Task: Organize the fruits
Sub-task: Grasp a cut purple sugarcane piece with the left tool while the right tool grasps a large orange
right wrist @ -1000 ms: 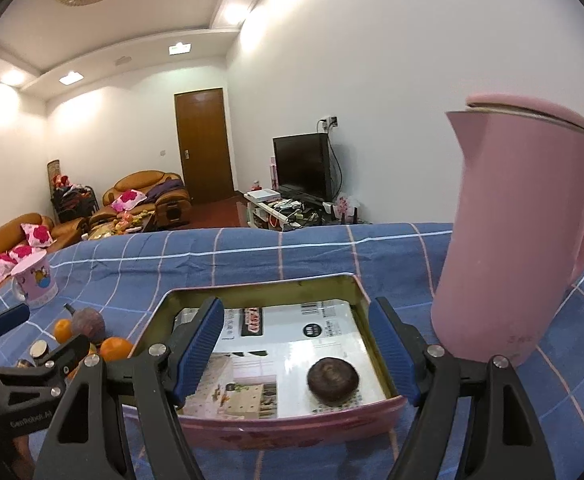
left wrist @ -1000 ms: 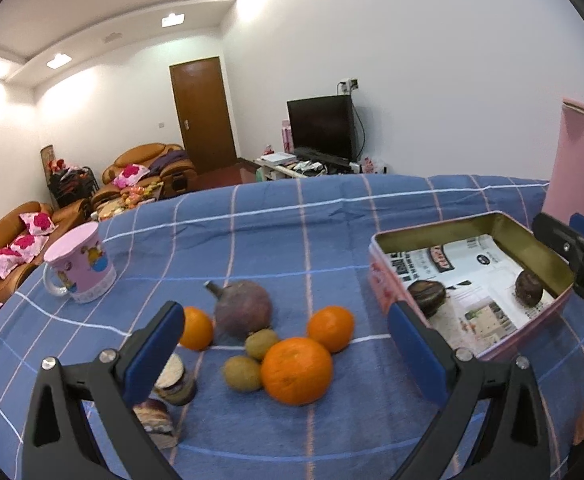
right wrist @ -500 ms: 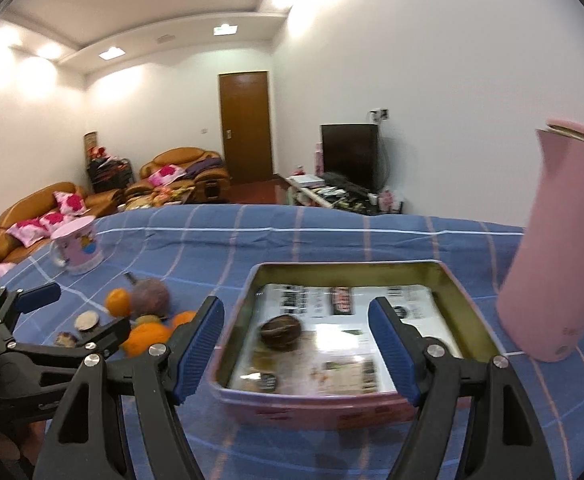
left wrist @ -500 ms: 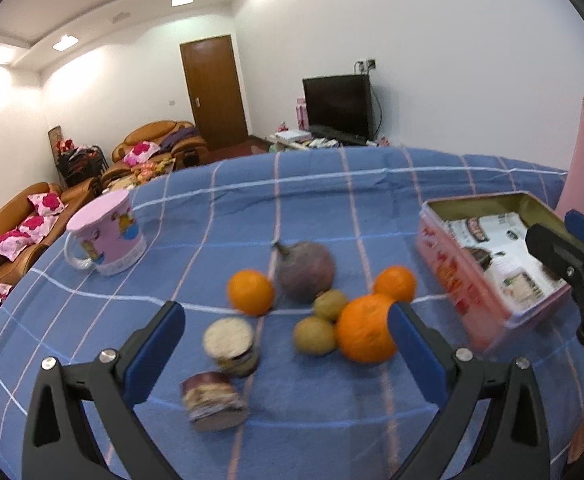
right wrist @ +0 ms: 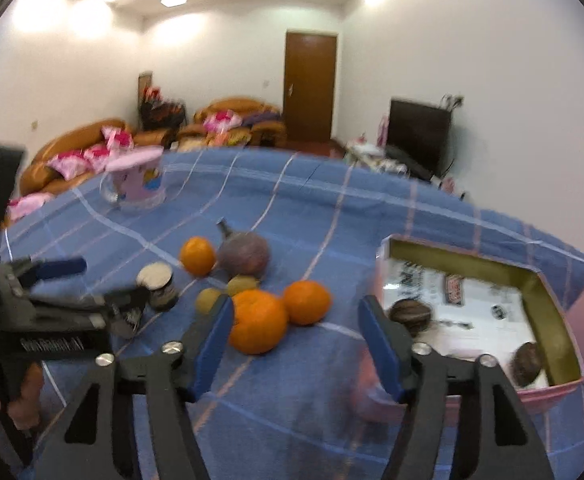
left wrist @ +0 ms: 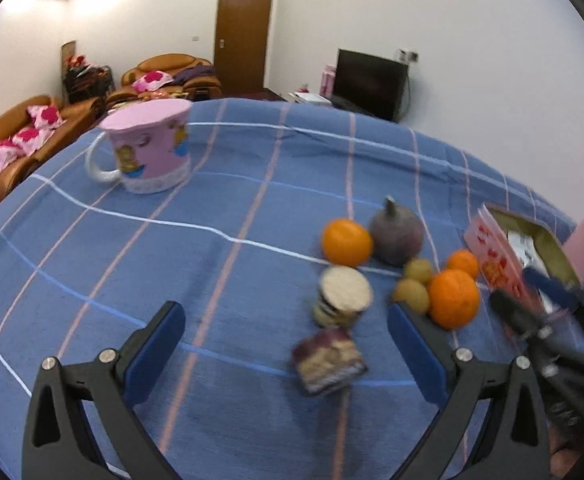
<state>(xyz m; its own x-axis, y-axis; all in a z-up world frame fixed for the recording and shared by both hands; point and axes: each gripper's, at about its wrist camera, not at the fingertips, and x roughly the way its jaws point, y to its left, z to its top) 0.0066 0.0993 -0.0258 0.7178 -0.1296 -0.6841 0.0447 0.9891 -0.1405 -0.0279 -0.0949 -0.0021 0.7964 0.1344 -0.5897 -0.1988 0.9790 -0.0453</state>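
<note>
Closing my right fingers (right wrist: pixel 294 340) on nothing, short of 3 oranges (right wrist: pixel 257 322); my left fingers (left wrist: pixel 284 354) stay spread, empty above the bench (left wrist: pixel 212 208)

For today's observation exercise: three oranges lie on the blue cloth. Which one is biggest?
The big orange at the near edge of the cluster, beside the small green fruits. The other two oranges are clearly smaller.
</note>
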